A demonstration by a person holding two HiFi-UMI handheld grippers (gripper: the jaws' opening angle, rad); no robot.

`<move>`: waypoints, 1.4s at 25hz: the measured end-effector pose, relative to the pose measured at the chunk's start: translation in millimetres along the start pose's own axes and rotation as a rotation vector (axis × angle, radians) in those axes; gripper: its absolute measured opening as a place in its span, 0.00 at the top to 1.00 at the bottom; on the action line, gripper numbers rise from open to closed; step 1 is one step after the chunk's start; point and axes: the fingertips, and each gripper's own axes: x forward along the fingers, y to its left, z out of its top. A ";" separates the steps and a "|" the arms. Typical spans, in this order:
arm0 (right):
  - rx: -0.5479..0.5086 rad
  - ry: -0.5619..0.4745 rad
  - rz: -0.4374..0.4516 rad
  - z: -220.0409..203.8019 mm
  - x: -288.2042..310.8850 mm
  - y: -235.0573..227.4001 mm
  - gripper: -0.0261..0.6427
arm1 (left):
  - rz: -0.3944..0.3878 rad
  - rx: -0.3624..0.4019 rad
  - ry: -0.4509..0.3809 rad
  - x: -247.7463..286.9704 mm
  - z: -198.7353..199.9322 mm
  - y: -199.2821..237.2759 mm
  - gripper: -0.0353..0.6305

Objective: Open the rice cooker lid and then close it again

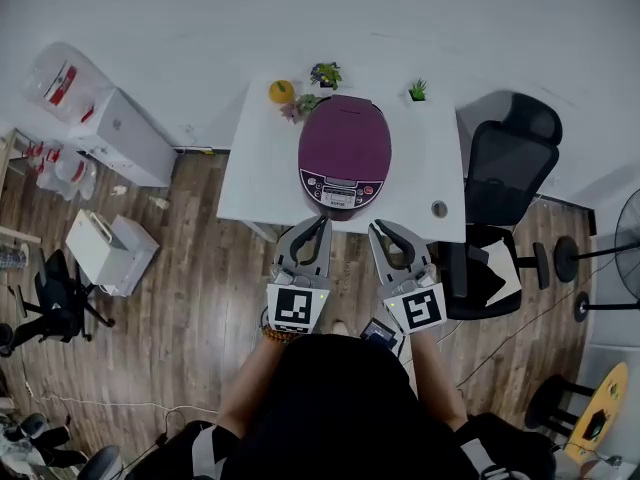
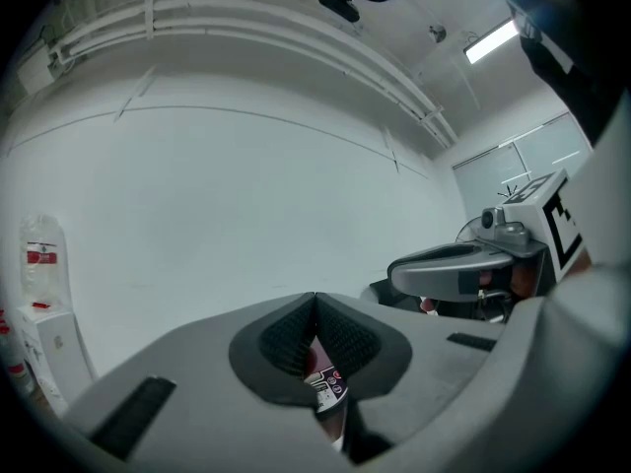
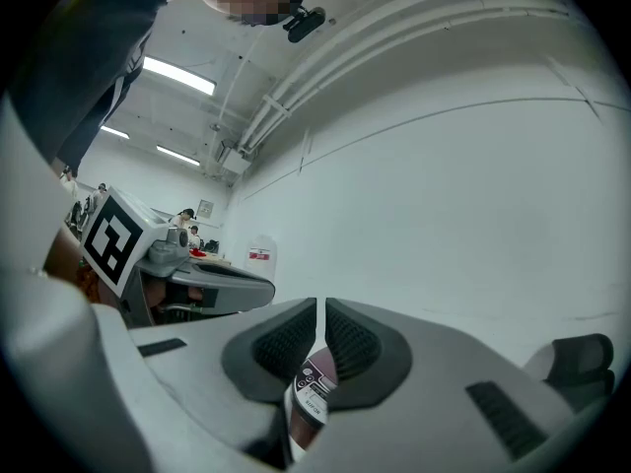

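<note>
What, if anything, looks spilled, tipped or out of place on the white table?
Nothing stands out. The purple rice cooker sits squarely on the white table with its lid shut, and a small green plant stands at the back edge. No spill shows on the tabletop.

Ahead of you, the rice cooker point(image 1: 345, 158) sits on the table point(image 1: 265, 168), a potted plant point(image 1: 325, 73) behind it, an office chair point(image 1: 510, 163) right of the table.

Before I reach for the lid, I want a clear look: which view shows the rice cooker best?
The head view: the whole rice cooker, lid closed, sits on the white table. Each gripper view shows only a sliver of its control panel, low in the frame.
</note>
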 end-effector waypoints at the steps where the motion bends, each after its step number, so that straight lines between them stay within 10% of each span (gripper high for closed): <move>1: -0.004 0.001 -0.006 0.1 6.0 -1.9 0.92 | -0.003 -0.002 -0.006 4.0 0.1 5.6 0.91; 35: -0.092 0.188 -0.212 -59.8 74.3 -58.4 0.92 | -0.155 -0.042 -0.005 68.2 -51.8 76.2 0.91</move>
